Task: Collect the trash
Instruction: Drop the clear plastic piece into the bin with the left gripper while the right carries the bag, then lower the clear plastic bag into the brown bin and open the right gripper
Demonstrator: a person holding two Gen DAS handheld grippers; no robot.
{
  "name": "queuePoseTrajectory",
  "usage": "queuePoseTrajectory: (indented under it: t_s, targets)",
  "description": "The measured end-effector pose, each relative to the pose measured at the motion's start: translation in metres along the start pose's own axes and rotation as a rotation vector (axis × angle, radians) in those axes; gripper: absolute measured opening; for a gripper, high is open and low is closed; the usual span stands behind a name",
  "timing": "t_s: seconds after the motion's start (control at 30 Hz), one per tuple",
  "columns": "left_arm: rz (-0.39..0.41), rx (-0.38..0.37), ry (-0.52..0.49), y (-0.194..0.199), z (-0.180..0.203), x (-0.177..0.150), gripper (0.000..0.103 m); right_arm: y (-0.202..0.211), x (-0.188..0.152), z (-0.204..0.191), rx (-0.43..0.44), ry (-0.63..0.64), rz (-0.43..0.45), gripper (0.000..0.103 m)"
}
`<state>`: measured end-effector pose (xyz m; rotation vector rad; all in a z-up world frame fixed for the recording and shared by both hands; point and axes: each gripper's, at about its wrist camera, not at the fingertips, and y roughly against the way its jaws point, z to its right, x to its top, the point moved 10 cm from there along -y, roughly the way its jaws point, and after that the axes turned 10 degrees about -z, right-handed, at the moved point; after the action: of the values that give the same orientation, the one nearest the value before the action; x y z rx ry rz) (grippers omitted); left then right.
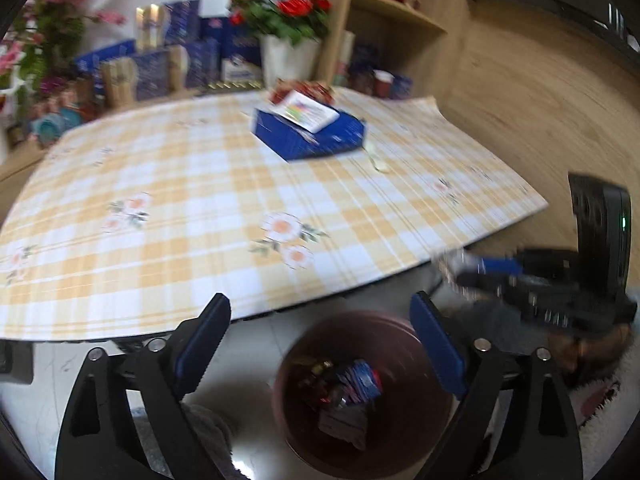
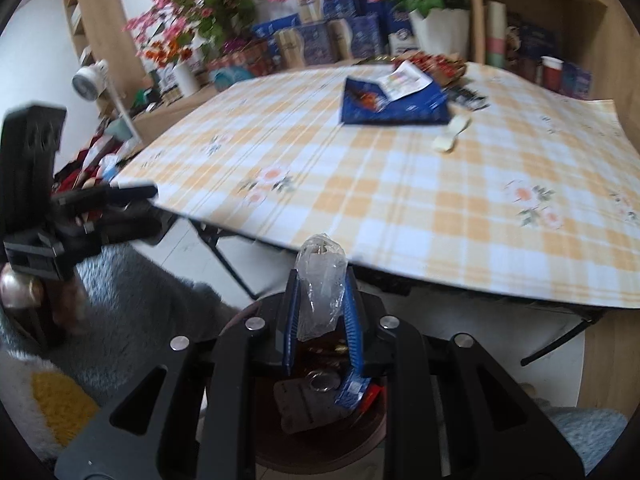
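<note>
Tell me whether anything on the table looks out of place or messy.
Yes. A flattened blue box lies mid-table with a white leaflet askew on top, and a pale crumpled scrap sits loose beside it. The right gripper pinches a clear plastic wrapper above the brown bin.

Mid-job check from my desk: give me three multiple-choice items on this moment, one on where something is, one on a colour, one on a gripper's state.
1. Where is the trash bin?
A. On the table
B. On the floor by the table's near edge
C. On the shelf

2. What colour is the flat box on the tablecloth?
A. Blue
B. Green
C. Red

3. What is the right gripper doing?
A. Open and empty
B. Shut on a clear plastic wrapper
C. Shut on a spoon

Answers: 1 B, the bin shows below the table edge, under both grippers. 2 A, its top and sides are dark blue. 3 B, crumpled clear plastic sits pinched between its blue pads.
</note>
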<state>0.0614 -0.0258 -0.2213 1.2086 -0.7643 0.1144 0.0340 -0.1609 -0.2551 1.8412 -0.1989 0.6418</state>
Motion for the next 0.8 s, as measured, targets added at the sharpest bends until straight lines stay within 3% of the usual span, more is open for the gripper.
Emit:
queuePoseTrajectory:
  t_s: [0.2, 0.63, 0.7, 0.73, 0.8]
  targets:
    - [0.072, 0.084, 0.097, 0.011, -0.020, -0.005, 0.093, -0.026, -0.012, -0.009, 0.012, 0.014, -0.053, 0.024]
    - [0.072, 0.072, 0.166, 0.004, -0.036, -0.007, 0.097, -0.062, -0.028, -0.013, -0.037, 0.066, -0.148, 0.025]
    - [0.069, 0.071, 0.172, 0.004, -0.037, -0.008, 0.097, -0.062, -0.028, -0.010, -0.043, 0.058, -0.149, 0.031]
    - [0.068, 0.071, 0.174, 0.004, -0.037, -0.008, 0.097, -0.061, -0.028, -0.010, -0.044, 0.054, -0.146, 0.043]
    - [0.069, 0.069, 0.176, 0.004, -0.037, -0.008, 0.097, -0.058, -0.025, -0.009, -0.051, 0.053, -0.127, 0.058]
